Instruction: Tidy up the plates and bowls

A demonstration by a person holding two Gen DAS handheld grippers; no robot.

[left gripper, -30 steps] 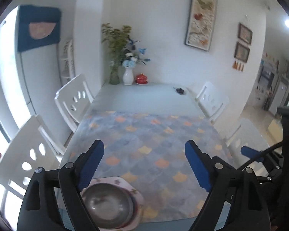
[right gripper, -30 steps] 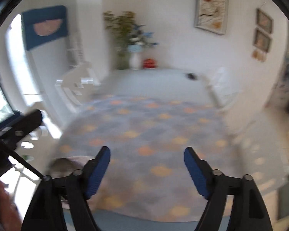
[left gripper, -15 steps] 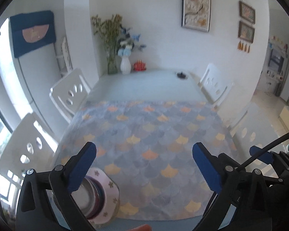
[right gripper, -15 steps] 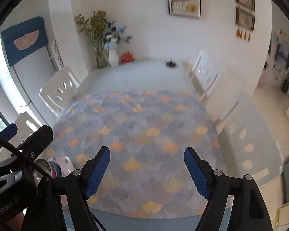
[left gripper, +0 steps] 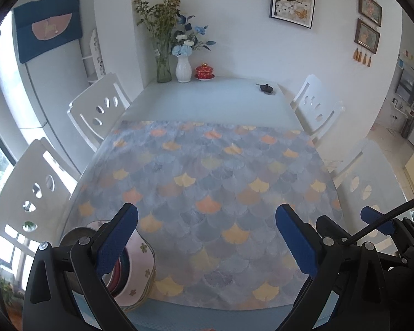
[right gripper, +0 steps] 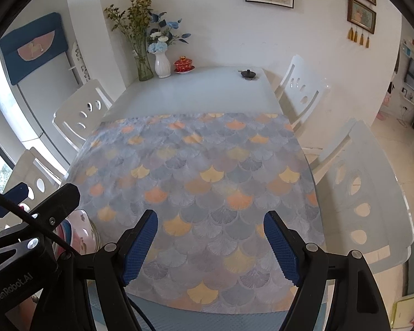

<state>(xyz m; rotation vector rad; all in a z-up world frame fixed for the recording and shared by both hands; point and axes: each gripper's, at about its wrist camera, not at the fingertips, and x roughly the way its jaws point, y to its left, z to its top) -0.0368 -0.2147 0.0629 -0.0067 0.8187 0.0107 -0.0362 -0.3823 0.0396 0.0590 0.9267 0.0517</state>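
Note:
A stack of dishes sits at the near left corner of the table: a white flowered plate [left gripper: 140, 264] under coloured bowls, with a steel bowl [left gripper: 71, 237] on top. Part of the stack is hidden behind my left gripper's left finger. The flowered plate also shows in the right wrist view [right gripper: 81, 231], behind the left gripper's body. My left gripper [left gripper: 207, 240] is open and empty, raised above the patterned cloth [left gripper: 207, 182], just right of the stack. My right gripper [right gripper: 210, 245] is open and empty above the near middle of the cloth.
At the far end of the table stand a glass vase of flowers [left gripper: 162, 63], a white vase [left gripper: 183, 69], a red lidded cup [left gripper: 204, 71] and a small black object [left gripper: 266, 88]. White chairs [left gripper: 96, 110] stand along both sides of the table.
Both grippers have risen and pulled back from the table. The dish stack has slid to the lower left of the left wrist view. Both stay open and empty.

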